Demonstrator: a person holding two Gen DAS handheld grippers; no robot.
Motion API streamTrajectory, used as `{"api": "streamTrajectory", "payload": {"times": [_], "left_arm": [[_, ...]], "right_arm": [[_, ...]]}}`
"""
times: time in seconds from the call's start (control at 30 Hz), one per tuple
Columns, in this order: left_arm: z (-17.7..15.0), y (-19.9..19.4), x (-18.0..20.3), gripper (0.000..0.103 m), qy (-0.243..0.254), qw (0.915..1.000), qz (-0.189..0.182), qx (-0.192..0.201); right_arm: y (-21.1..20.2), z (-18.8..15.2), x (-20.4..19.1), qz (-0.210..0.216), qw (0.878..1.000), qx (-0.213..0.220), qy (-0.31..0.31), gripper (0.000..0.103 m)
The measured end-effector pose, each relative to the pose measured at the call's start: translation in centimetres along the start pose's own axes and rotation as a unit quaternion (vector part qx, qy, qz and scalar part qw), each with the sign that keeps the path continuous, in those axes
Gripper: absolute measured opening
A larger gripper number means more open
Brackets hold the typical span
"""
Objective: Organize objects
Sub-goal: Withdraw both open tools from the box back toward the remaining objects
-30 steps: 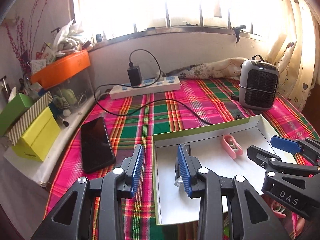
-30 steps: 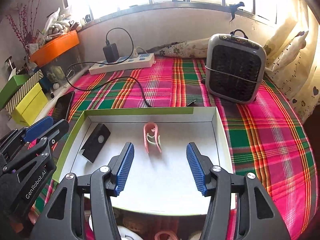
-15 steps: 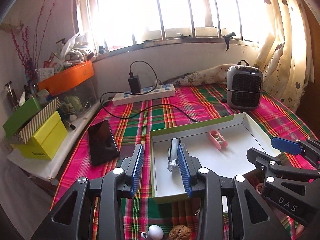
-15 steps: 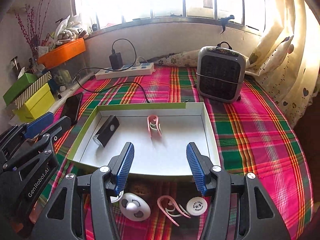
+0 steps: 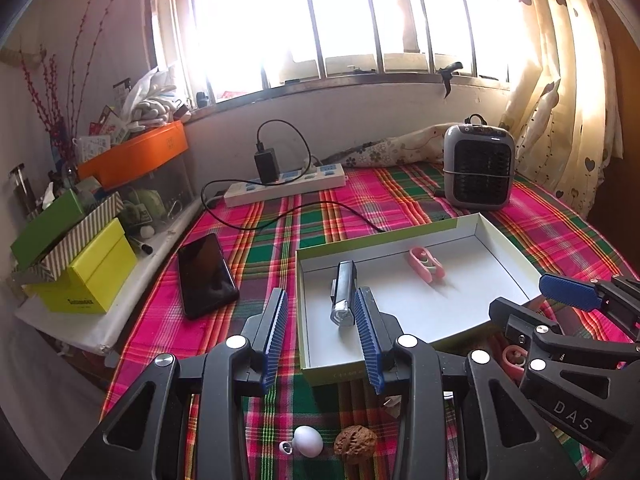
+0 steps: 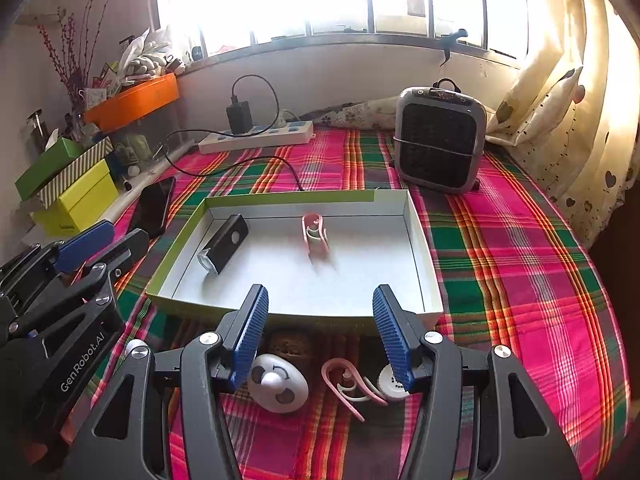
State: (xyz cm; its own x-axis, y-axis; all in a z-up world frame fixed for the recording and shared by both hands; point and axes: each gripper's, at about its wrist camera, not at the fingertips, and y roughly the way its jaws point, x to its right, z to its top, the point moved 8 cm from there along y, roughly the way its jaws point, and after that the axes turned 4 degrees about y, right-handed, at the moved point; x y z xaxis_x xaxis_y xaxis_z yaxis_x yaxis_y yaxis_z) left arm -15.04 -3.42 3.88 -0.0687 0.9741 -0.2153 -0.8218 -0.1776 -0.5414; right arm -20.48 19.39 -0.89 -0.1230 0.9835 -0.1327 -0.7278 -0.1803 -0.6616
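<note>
A shallow white box with green rim [image 5: 306,320] [image 6: 176,236] lies on the plaid cloth. Inside lie a small black flashlight [image 5: 344,298] [image 6: 224,244] and a pink clip [image 5: 426,266] [image 6: 314,236]. In front of the box lie a white egg-shaped charm [image 5: 307,441], a walnut [image 5: 355,441] [image 6: 290,346], a white round gadget [image 6: 277,388], a pink ear hook [image 6: 348,388] and a white disc [image 6: 390,388]. My left gripper [image 5: 320,340] is open and empty, held above the box's near left corner. My right gripper [image 6: 320,336] is open and empty above the loose items.
A black phone [image 5: 206,274] lies left of the box. A power strip with charger and cable [image 5: 286,186] lies at the back. A grey heater [image 6: 440,144] stands back right. Green and yellow boxes [image 5: 80,268] and an orange bin [image 5: 136,156] crowd the left shelf.
Both grippers have pulled back and up from the box. The flashlight now lies in the box, clear of the left gripper's fingers. The loose items in front of the box came into view.
</note>
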Motion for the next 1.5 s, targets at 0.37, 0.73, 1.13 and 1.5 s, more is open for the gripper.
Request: {"api": "streamTrajectory", "payload": {"times": [0.37, 0.73, 1.13, 1.5], "left_arm": [[-0.6, -0.5, 0.1, 0.033, 0.002, 1.0000, 0.000, 0.000], [-2.2, -1.1, 0.1, 0.033, 0.006, 0.9999, 0.000, -0.012], [-5.5, -2.3, -0.9, 0.033, 0.001, 0.9989, -0.039, -0.027], [-8.3, -2.9, -1.3, 0.035, 0.010, 0.9953, -0.088, -0.040]], "right_arm": [[-0.5, -0.6, -0.3, 0.004, 1.000, 0.002, -0.003, 0.055], [-1.0, -1.9, -0.7, 0.007, 1.000, 0.000, -0.010, 0.055], [-1.8, -3.9, -1.6, 0.019, 0.999, 0.000, -0.032, 0.055], [-2.0, -5.5, -2.6, 0.036, 0.998, -0.012, -0.046, 0.055]]}}
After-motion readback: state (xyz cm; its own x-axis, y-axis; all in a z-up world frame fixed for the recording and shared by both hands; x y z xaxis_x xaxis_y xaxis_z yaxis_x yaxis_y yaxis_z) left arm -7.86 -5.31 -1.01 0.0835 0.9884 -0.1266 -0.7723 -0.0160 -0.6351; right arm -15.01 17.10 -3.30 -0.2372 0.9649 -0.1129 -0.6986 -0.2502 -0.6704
